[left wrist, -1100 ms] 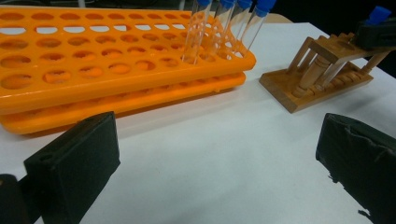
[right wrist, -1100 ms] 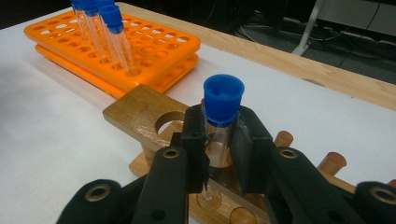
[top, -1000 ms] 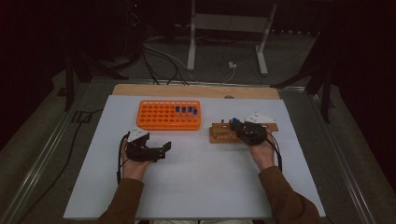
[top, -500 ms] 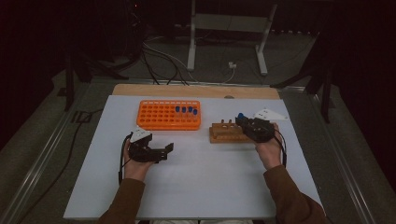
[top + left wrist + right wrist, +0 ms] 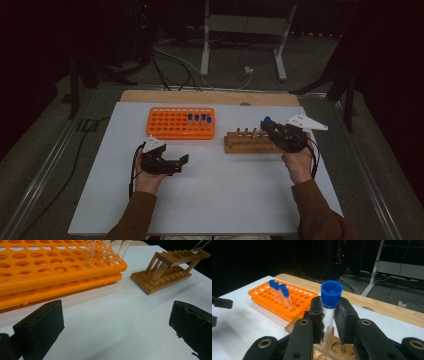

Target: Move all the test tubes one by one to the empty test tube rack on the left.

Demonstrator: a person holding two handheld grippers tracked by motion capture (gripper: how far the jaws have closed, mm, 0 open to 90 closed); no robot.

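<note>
My right gripper [image 5: 270, 127] is shut on a clear tube with a blue cap [image 5: 267, 120] and holds it upright just above the right end of the wooden rack [image 5: 249, 142]. In the right gripper view the pads clamp the tube [image 5: 331, 296] below its cap, over the rack's holes [image 5: 329, 350]. The tube's rounded bottom [image 5: 200, 246] hangs over the wooden rack [image 5: 170, 270] in the left gripper view. My left gripper [image 5: 181, 163] rests open on the white table, nothing between its jaws [image 5: 116, 325]. Several blue-capped tubes [image 5: 200, 118] stand in the orange rack [image 5: 181, 123].
The orange rack [image 5: 50, 272] lies just ahead of my left gripper, the wooden rack to its right. A wooden board edge [image 5: 210, 96] runs along the table's far side. Cables and metal stand legs [image 5: 242, 45] sit on the dark floor beyond.
My right gripper has risen and shifted right with the tube, lifting it out of the wooden rack. The left gripper has stayed where it was.
</note>
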